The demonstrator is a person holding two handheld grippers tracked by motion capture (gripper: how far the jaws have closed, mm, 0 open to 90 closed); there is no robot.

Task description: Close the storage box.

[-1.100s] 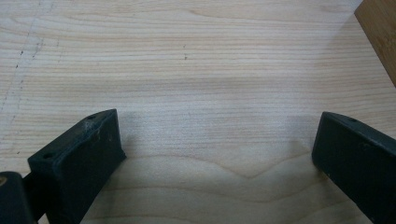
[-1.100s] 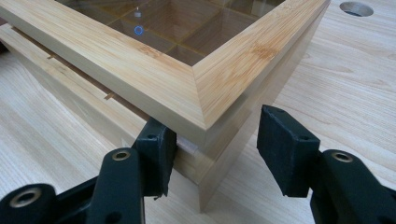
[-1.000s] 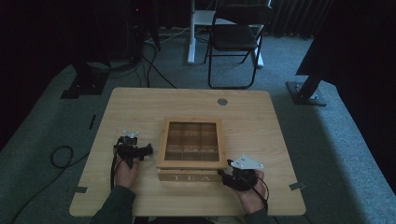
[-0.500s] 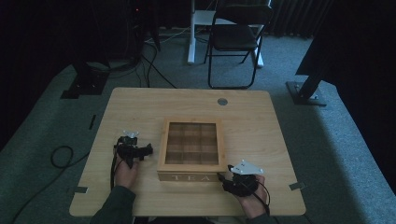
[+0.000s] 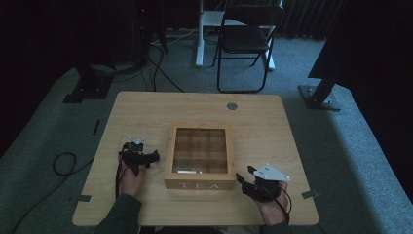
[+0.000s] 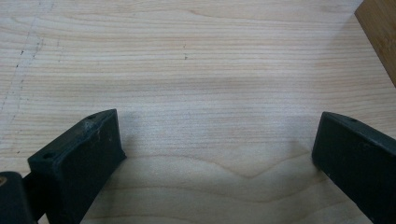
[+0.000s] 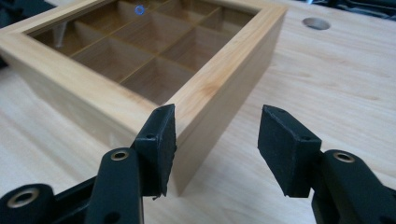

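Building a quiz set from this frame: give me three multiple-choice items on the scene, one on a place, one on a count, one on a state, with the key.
1. Where is the square wooden tea box with the glass lid?
A. between the two tools
B. at the table's far edge
C. on the floor

2. How many compartments show through its lid?
A. four
B. nine
C. twelve

3. How is the left tool?
A. shut on the box
B. open over bare light wooden table
C. holding a tea bag

Key: 1 A, the box sits between left tool and right tool. 2 B, dividers form a three-by-three grid. 3 B, its jaws stand wide with only wood grain between.
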